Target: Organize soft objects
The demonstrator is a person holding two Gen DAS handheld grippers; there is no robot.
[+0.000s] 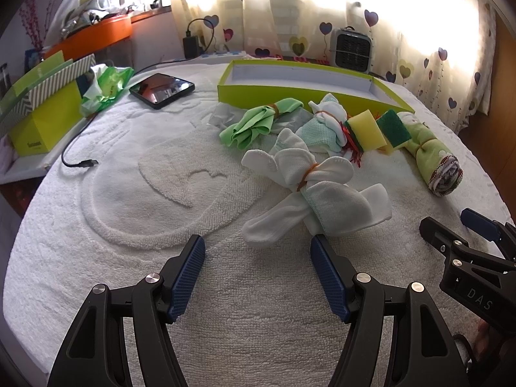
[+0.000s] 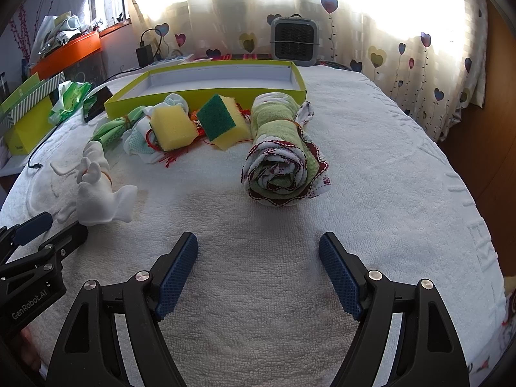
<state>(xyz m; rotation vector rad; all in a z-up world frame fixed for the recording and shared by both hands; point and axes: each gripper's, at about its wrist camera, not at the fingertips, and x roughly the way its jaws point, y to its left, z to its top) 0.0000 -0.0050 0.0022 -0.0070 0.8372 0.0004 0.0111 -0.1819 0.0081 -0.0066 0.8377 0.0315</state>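
The soft things lie in a loose heap on the white towel-covered table, just in front of the lime-green shallow box (image 2: 206,92), which is empty and looks like where they belong. Nearest the right gripper (image 2: 258,242) is the rolled green cloth with red-stitched edging (image 2: 283,148), bound by a rubber band; it sits straight ahead of the jaws, its long axis running away from them toward the box, the spiral end facing the tool. Nearest the left gripper (image 1: 258,245) is the white sock bundle (image 1: 306,187), tied at its middle with a band, lying just ahead and a touch to the right of that tool, its long axis slanting from near-left to far-right. Both grippers hang low over the towel with jaws spread wide and nothing between them. I'd judge nothing is sorted yet, and each hand has its own obvious first pick: the right would do best closing across the roll's width, the left across the bundle's banded waist. Further back, close against the box wall, sit two yellow-and-green sponges (image 2: 219,121), a pale mesh cloth bundle (image 1: 322,129) and a tied light-green cloth (image 1: 258,121). Beyond them, a phone (image 1: 161,88) and a small grey heater (image 2: 293,40).
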